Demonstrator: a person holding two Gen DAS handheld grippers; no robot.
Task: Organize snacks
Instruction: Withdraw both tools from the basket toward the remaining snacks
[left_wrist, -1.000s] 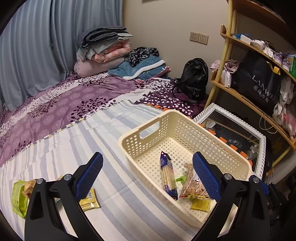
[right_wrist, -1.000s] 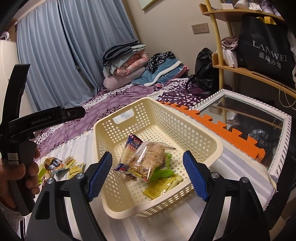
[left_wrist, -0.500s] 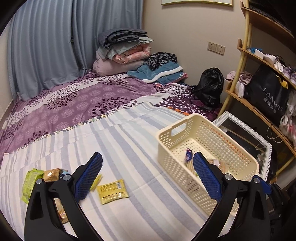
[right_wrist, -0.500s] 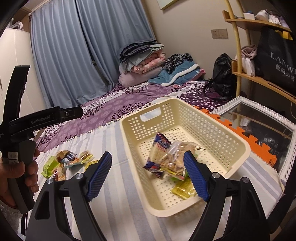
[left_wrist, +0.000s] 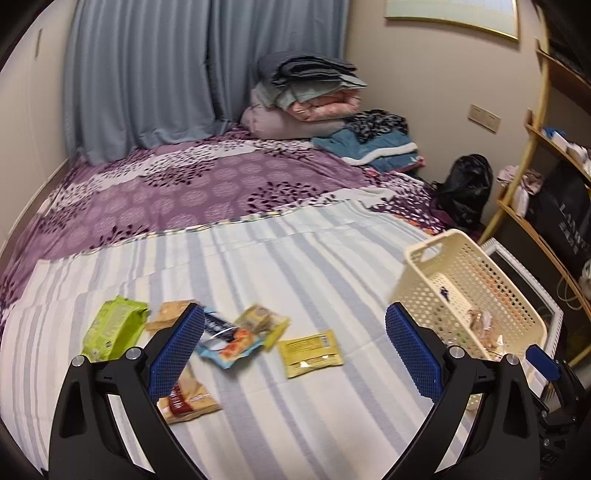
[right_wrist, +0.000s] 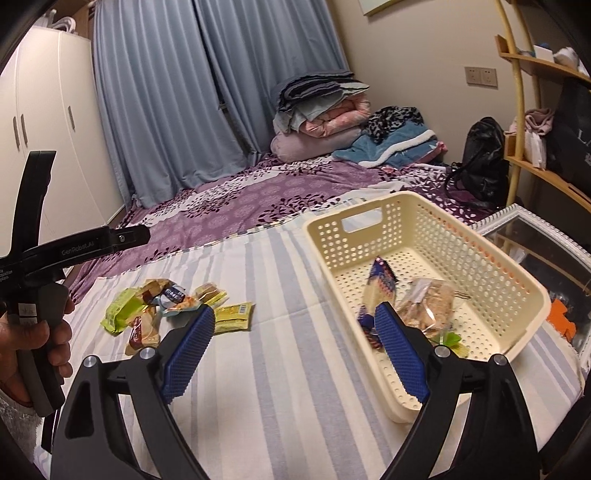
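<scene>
Blue ribbed pads are lining the black fingers of both tools: the left hand-held gripper (left_wrist: 293, 345) is hanging released above the striped bedsheet (left_wrist: 295, 266) with nothing between its pads, and the right hand-held gripper (right_wrist: 293, 345) is spreading its jaws wider, also with nothing between them. In the right wrist view a hand (right_wrist: 27, 354) is clasping the black handle of the left tool at the left edge. Just ahead of the left gripper, loose snacks are lying in a crinkly heap on the bed: a flat yellow sachet (left_wrist: 310, 352) is sitting a little apart from the rest with its long axis running across the picture, a glossy blue-and-orange packet (left_wrist: 229, 341) is lying slantwise beside a small yellow-wrapped cake (left_wrist: 260, 321), a lime-green pouch (left_wrist: 112, 326) is pointing its long axis away from the camera, and a tan packet with a red label (left_wrist: 184, 398) is partly hidden behind the left pad. To the right, a cream plastic basket (right_wrist: 491, 258), rectangular and perforated with a cut-out handle, is resting on the sheet near the bed's edge. Inside it a long blue biscuit pack (right_wrist: 378, 291) is leaning lengthwise toward the far wall, touching a clear bag of brown biscuits (right_wrist: 428, 306), with something green (right_wrist: 448, 338) beneath. Beyond, a purple patterned quilt (left_wrist: 177, 199) is covering the bed.
</scene>
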